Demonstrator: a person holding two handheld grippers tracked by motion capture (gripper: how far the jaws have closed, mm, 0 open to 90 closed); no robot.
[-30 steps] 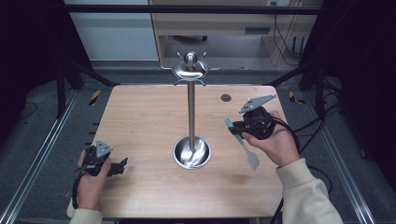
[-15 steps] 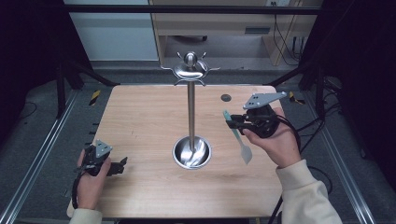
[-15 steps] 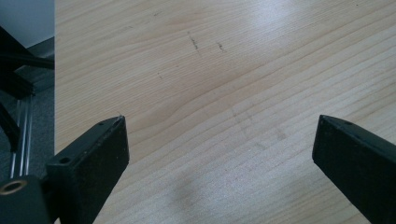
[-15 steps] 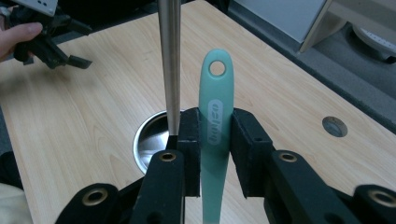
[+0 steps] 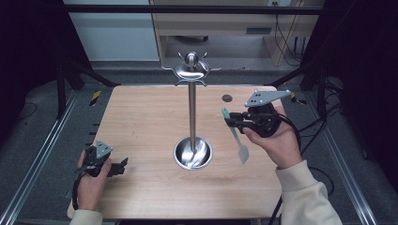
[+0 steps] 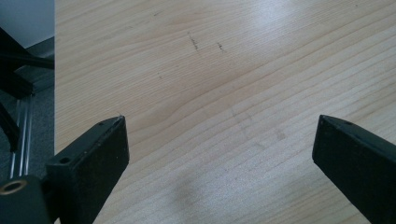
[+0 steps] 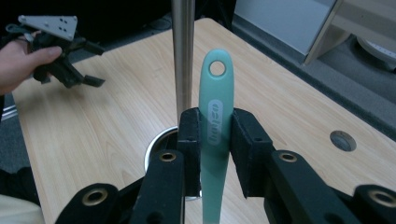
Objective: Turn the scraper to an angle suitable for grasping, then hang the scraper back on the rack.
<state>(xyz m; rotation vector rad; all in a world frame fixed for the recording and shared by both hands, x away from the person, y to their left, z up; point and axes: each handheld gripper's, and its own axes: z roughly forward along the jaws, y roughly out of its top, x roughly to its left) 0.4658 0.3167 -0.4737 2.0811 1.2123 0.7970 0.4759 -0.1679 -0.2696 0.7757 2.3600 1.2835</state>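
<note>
1. Right gripper (image 5: 231, 119): held up off the table (image 5: 141, 122) to the right of the stand's pole (image 5: 192, 112), its jaws clamped on the handle of a teal spatula (image 5: 234, 136). In the right gripper view the jaws press on the handle's two sides, below the hanging hole (image 7: 217, 68).

2. Spatula: lifted clear of the table. In the high view the handle end points up and left toward the pole, and the pale blade (image 5: 242, 153) hangs down to the right of the stand's base dish (image 5: 192, 153). It touches neither pole nor dish.

3. Stand: an upright steel pole rising from a round dish, topped by a cap with short hooks (image 5: 191, 70) spread around it. The hooks appear bare, though they are small in the high view and this is not certain.

4. Left gripper (image 5: 123, 164): resting low at the near-left part of the table, well apart from the stand. The left gripper view shows its jaws spread wide over bare wood, holding nothing.

5. Progress, as judged: the work looks to be hanging the spatula on the stand. The pick-up is done and the grasp is secure. What is left is raising the handle to the cap, threading the hole onto a hook, and releasing.
</note>
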